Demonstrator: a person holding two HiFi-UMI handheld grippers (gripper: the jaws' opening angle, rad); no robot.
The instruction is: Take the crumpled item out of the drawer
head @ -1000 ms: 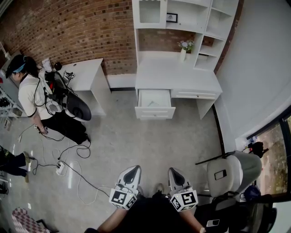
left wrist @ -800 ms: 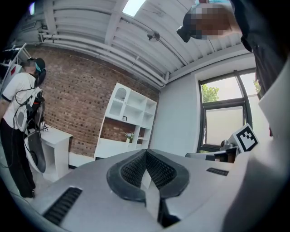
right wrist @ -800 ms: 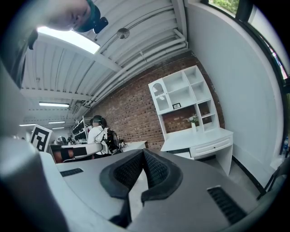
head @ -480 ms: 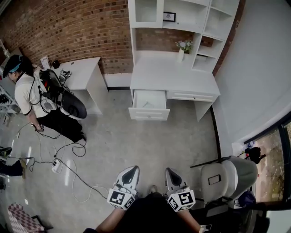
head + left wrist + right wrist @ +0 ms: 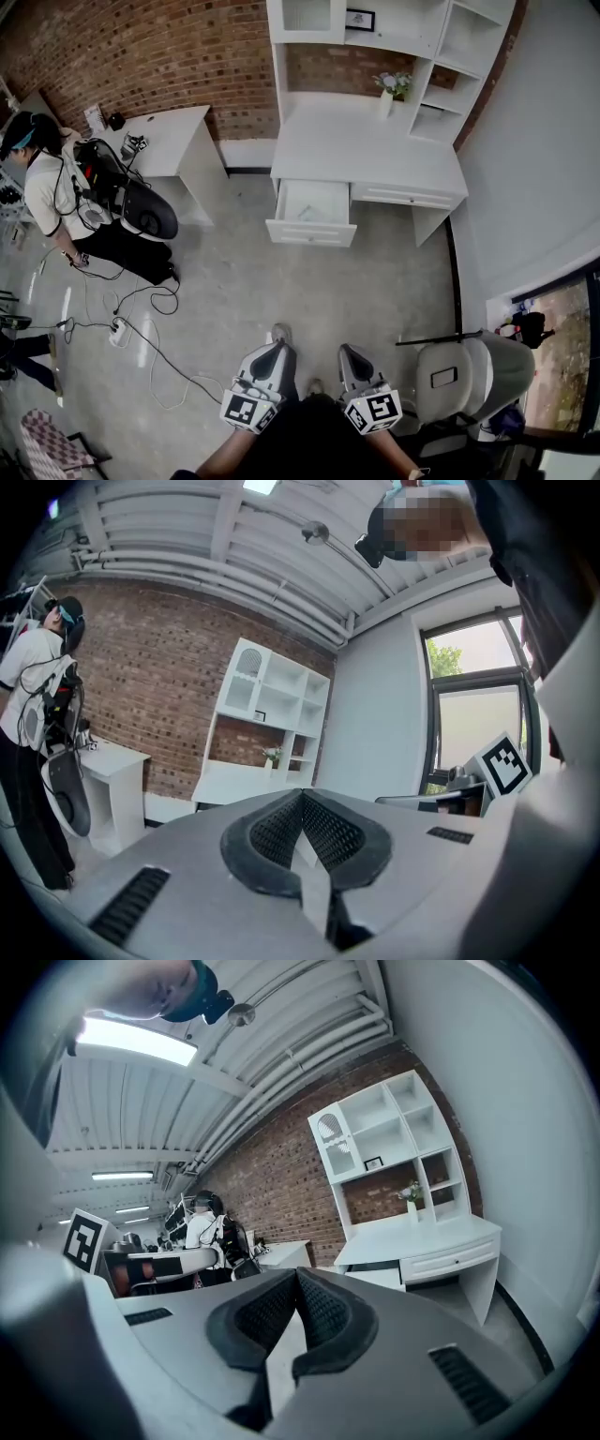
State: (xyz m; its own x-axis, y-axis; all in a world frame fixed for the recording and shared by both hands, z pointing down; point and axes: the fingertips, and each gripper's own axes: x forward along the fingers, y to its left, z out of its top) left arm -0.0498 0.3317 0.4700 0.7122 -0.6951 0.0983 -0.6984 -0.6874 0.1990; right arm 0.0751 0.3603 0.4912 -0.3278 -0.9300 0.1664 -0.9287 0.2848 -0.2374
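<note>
The drawer stands pulled out from the left part of the white worktop, its open end towards the person. Its long axis runs across the worktop's front. The inside looks pale, and the crumpled item is too small to make out from here, so which way it points cannot be told. A vase with flowers stands at the back of the worktop, under the white shelves against the brick wall.

Both tools are well apart from the drawer, low in the head view, side by side over the floor and pointing towards the worktop. The left hand-held gripper has its jaws together with nothing between them; the right hand-held gripper is likewise closed and empty. A pale chair is just to the right, and another person stands far left by a smaller white table.
</note>
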